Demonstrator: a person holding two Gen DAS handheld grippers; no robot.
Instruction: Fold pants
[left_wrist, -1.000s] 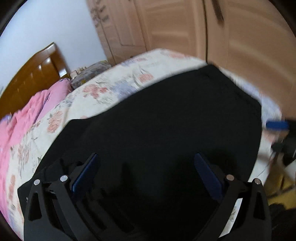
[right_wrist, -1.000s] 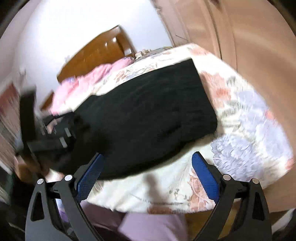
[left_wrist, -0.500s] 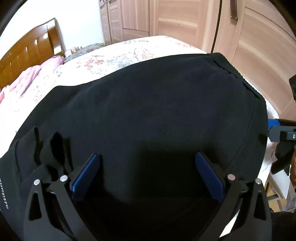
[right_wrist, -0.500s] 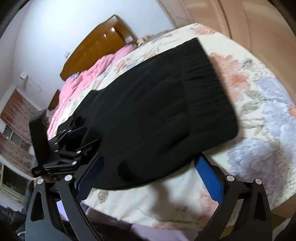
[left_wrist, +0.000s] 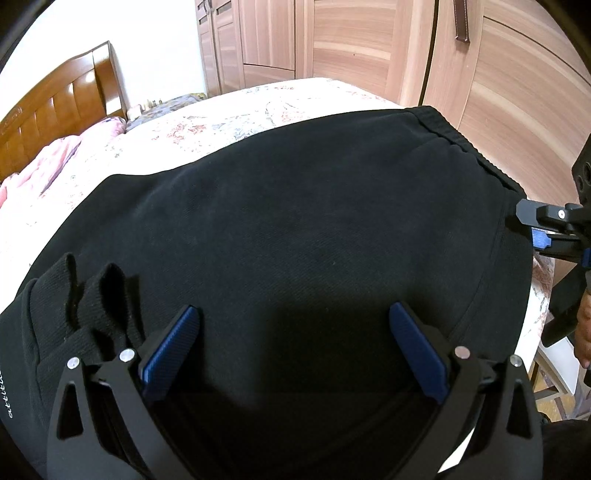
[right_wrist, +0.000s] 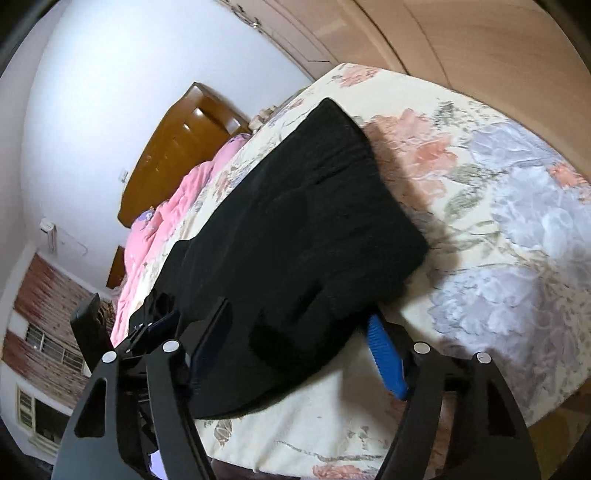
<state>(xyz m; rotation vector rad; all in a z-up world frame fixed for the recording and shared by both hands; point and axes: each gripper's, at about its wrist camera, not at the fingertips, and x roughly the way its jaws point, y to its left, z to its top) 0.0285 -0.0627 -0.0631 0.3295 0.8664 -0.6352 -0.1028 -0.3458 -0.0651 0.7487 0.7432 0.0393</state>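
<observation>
Black pants (left_wrist: 295, 221) lie spread on a floral bed sheet (left_wrist: 229, 122), waistband to the right, ribbed cuffs bunched at the lower left. My left gripper (left_wrist: 295, 343) is open, its blue pads (left_wrist: 170, 350) just above the near edge of the pants. My right gripper (right_wrist: 299, 347) is open at the pants' (right_wrist: 295, 240) near waistband corner, fabric lying between its jaws. It also shows at the right edge of the left wrist view (left_wrist: 546, 229). The left gripper shows in the right wrist view (right_wrist: 155, 328) at the cuffs.
A wooden headboard (left_wrist: 55, 114) and pink blanket (left_wrist: 55, 158) lie at the bed's far left. Wooden wardrobe doors (left_wrist: 369, 48) stand behind the bed. The bed edge (right_wrist: 332, 435) runs close in front of the right gripper.
Both grippers have moved in closer and lower to the pants. The right gripper has slid its jaws around the near waistband corner. Both stay open.
</observation>
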